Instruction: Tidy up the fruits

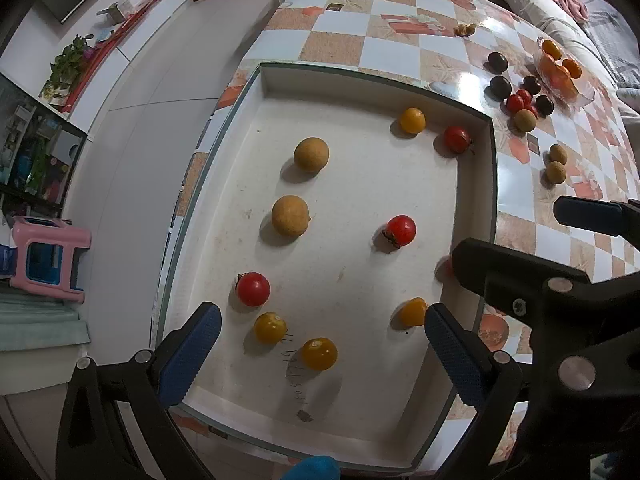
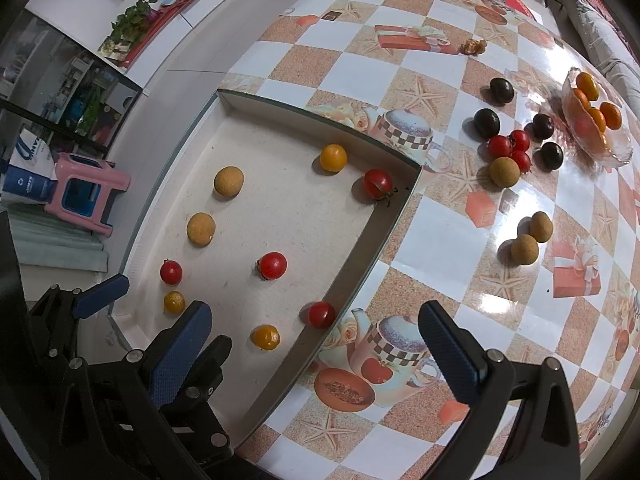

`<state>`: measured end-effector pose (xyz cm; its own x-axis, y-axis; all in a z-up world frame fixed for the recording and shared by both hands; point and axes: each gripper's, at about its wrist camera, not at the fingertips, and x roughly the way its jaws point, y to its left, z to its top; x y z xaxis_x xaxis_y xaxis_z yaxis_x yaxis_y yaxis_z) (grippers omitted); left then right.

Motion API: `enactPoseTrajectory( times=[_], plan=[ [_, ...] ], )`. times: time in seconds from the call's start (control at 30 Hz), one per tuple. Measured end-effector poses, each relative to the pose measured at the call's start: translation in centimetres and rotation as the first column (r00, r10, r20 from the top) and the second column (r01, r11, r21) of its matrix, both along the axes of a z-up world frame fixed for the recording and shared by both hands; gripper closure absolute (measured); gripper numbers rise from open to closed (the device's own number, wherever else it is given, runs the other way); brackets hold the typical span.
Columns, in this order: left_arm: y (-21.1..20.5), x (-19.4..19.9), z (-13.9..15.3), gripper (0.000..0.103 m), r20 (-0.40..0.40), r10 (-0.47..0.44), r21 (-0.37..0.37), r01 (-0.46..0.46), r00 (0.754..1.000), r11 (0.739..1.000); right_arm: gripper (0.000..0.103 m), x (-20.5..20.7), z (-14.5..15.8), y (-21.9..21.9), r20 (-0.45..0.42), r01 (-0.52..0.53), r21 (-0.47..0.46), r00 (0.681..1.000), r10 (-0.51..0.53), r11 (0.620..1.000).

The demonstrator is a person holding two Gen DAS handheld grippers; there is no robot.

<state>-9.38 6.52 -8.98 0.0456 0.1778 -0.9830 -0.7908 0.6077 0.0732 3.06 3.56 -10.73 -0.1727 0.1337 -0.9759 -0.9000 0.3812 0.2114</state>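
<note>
White tray (image 1: 276, 80) is my landmark; inside it lie 2 tan fruits (image 1: 311, 154), 4 red tomatoes (image 1: 401, 230) and 4 yellow tomatoes (image 1: 319, 353), all apart from each other; past its far right corner, on the checked cloth (image 2: 424, 240), sit dark plums (image 2: 487, 123), 3 more red tomatoes, a tan fruit, then 2 tan ones (image 2: 525, 249) nearer me, and a glass bowl (image 2: 612, 158) of oranges beyond.

My left gripper (image 1: 318, 354) hangs over the tray's near end, fingers spread wide, holding nothing, with a yellow tomato between them below; my right gripper (image 2: 314, 354) is also spread and empty, straddling the tray's right wall, 1 finger over the inside and 1 over the cloth.

Risks, as I judge them: round fruit rolls, so a finger closing off-centre could squirt a tomato away or split its skin; my 2 grippers sit close together at the tray's near right corner and could knock each other; my right finger could catch the tray's wall and jolt everything inside.

Hard to make out: 1 red tomato by the tray's right wall is mostly hidden behind my right gripper in the left view; a yellow one is partly covered by my left finger (image 1: 452, 356); the bowl's contents blur at the lens edge; the small brownish thing (image 2: 474, 46) far beyond the tray I cannot identify.
</note>
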Motion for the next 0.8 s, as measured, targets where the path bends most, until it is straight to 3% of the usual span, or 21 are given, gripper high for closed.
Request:
enactPoseTrajectory(
  times=[0.8],
  plan=[
    [-0.25, 0.37, -0.14, 0.001, -0.005, -0.023, -0.006, 0.023, 1.000, 1.000, 0.000, -0.05, -0.25, 0.13, 0.012, -0.005, -0.010, 1.000, 0.005, 1.000]
  ],
)
